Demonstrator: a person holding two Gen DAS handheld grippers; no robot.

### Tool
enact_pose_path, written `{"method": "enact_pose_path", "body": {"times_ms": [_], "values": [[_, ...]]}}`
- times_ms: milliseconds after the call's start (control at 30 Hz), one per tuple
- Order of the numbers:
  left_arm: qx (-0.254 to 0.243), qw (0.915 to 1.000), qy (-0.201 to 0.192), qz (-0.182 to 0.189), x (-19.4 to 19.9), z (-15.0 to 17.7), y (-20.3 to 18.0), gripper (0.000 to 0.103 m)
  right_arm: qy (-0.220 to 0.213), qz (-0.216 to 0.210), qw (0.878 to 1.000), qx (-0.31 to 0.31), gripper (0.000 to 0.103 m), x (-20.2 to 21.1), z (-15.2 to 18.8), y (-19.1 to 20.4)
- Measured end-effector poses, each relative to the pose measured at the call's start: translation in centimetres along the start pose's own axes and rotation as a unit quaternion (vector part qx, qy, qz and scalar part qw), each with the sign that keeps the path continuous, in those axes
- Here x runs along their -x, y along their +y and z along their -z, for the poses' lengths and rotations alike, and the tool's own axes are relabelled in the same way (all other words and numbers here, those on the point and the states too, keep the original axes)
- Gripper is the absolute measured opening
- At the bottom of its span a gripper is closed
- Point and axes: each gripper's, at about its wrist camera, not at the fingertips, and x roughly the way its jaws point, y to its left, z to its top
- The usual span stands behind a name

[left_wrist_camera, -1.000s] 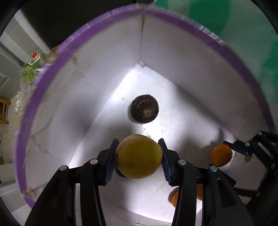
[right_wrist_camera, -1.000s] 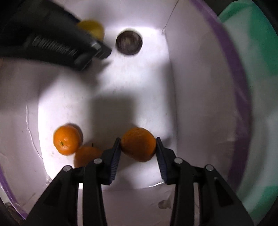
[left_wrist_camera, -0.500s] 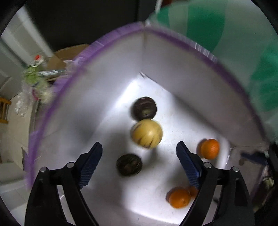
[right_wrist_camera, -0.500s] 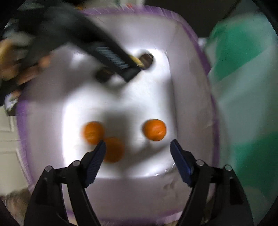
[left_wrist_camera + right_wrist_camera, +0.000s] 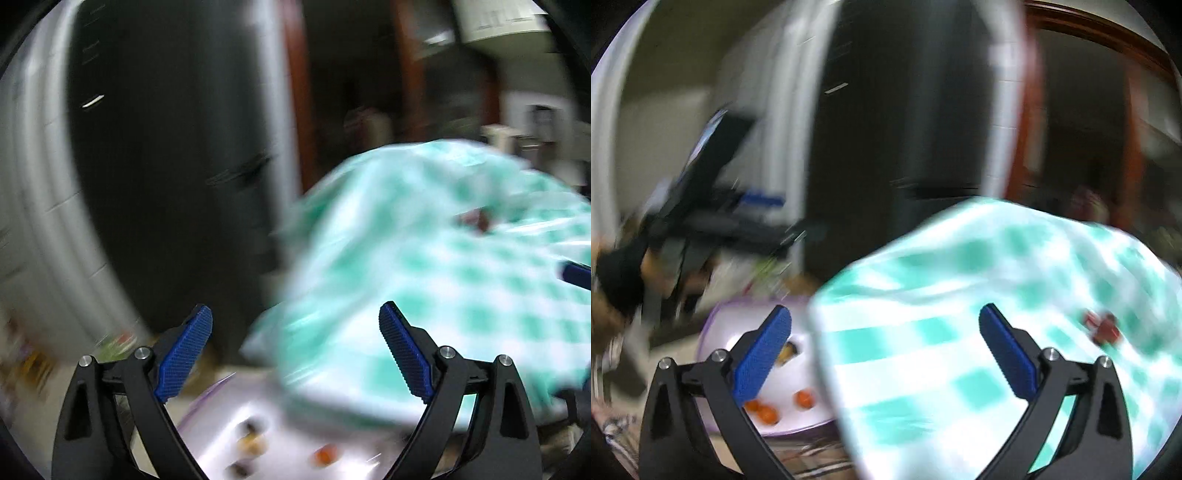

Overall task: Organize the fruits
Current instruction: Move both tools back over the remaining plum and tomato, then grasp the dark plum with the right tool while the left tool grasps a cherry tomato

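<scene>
Both views are blurred by motion. My left gripper (image 5: 295, 354) is open and empty, raised above the white purple-rimmed box (image 5: 221, 417), where small blurred fruits (image 5: 325, 456) lie on the floor. My right gripper (image 5: 884, 354) is open and empty too. In the right wrist view the box (image 5: 716, 325) lies low at the left with three oranges (image 5: 804, 398) and a dark fruit (image 5: 788, 352) inside. The left gripper shows there as a dark blurred shape (image 5: 701, 206) above the box.
A table with a green-and-white checked cloth (image 5: 443, 277) (image 5: 979, 314) fills the right of both views. A small red thing (image 5: 1102, 328) lies on it. A dark doorway and white wall stand behind. A striped fabric (image 5: 812, 458) lies below the box.
Both grippers have opened and let go of their fruits, the yellow one and an orange, into the box. Both have then lifted out of the box and swung up towards the table.
</scene>
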Motion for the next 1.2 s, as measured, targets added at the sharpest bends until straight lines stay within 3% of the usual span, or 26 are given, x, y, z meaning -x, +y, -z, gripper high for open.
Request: {"method": "enact_pose_path", "body": {"times_ms": [100, 233, 367, 467, 533, 667, 767, 900, 1200], "values": [[-0.013, 0.9975, 0.019, 0.067, -4.4, -2.0, -6.2, 0.089, 0.033, 0.117, 0.99, -0.07, 0.102, 0.8, 1.3, -7.7], [-0.016, 0.9892, 0.071, 0.127, -13.4, -3.2, -14.3, 0.089, 0.075, 0.198, 0.964, -0.162, 0.102, 1.2, 4.4, -17.1], [-0.031, 0.9829, 0.103, 0.15, -23.0, -4.2, -21.1, 0.089, 0.11, 0.223, 0.936, -0.251, 0.102, -1.1, 8.4, -25.2], [-0.034, 0.9805, 0.112, 0.158, -27.6, -4.9, -24.8, 0.089, 0.128, 0.218, 0.916, -0.313, 0.102, -4.4, 10.8, -30.5], [-0.04, 0.9803, 0.117, 0.154, -29.7, -5.4, -26.4, 0.089, 0.128, 0.215, 0.91, -0.331, 0.102, -6.1, 11.7, -31.9], [-0.018, 0.9808, 0.119, 0.154, -30.8, -6.2, -25.6, 0.089, 0.13, 0.199, 0.905, -0.352, 0.1, -9.0, 12.5, -34.3], [0.039, 0.9771, 0.132, 0.163, -31.0, -5.9, -23.3, 0.089, 0.126, 0.199, 0.911, -0.338, 0.1, -11.7, 11.4, -35.6], [0.098, 0.9803, 0.118, 0.124, -31.3, -5.9, -20.8, 0.089, 0.136, 0.19, 0.913, -0.335, 0.096, -14.9, 10.1, -36.7], [0.109, 0.9766, 0.132, 0.13, -32.0, -5.9, -20.5, 0.089, 0.198, 0.234, 0.901, -0.307, 0.084, -21.8, 9.0, -39.0]]}}
